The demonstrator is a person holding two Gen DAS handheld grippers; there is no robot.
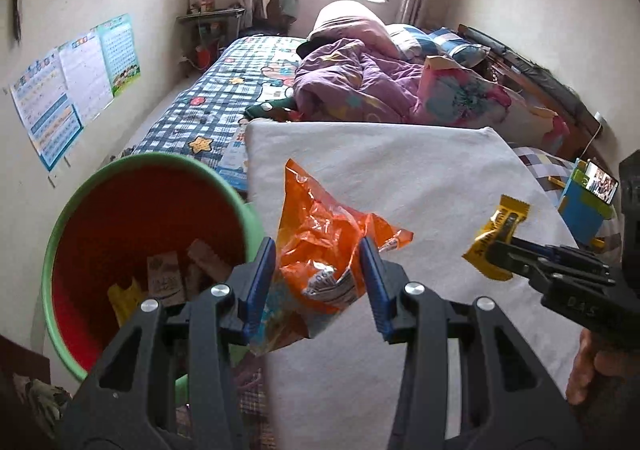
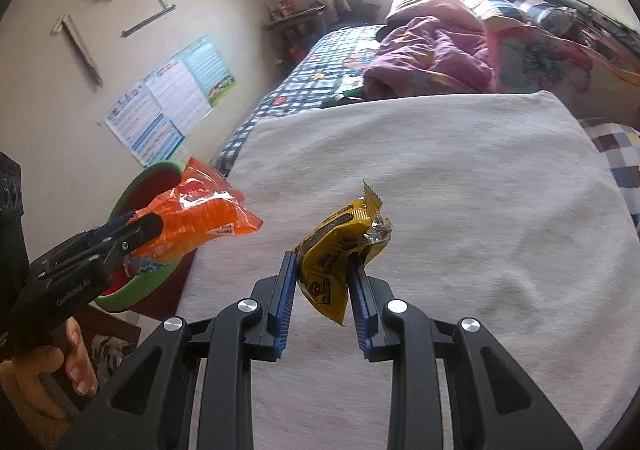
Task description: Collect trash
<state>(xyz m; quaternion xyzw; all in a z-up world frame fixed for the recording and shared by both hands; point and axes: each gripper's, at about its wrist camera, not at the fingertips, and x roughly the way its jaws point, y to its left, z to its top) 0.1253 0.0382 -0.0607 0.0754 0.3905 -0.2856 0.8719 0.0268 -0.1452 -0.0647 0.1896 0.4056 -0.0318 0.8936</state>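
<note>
My left gripper (image 1: 318, 270) is shut on a crumpled orange snack bag (image 1: 320, 234), holding it above the white cloth surface (image 1: 420, 178) next to the bin; it also shows in the right wrist view (image 2: 200, 218). My right gripper (image 2: 322, 282) is shut on a yellow wrapper (image 2: 340, 246), held above the cloth; the left wrist view shows the wrapper (image 1: 496, 238) too. The bin (image 1: 80, 210) is red inside with a green rim, at the left, and holds several wrappers (image 1: 164, 278).
A bed with a checked sheet (image 1: 208, 106) and purple and pink bedding (image 1: 360, 78) lies beyond the cloth. Posters (image 1: 76, 86) hang on the left wall. A phone (image 1: 600, 182) and a blue box (image 1: 580, 214) sit at the right.
</note>
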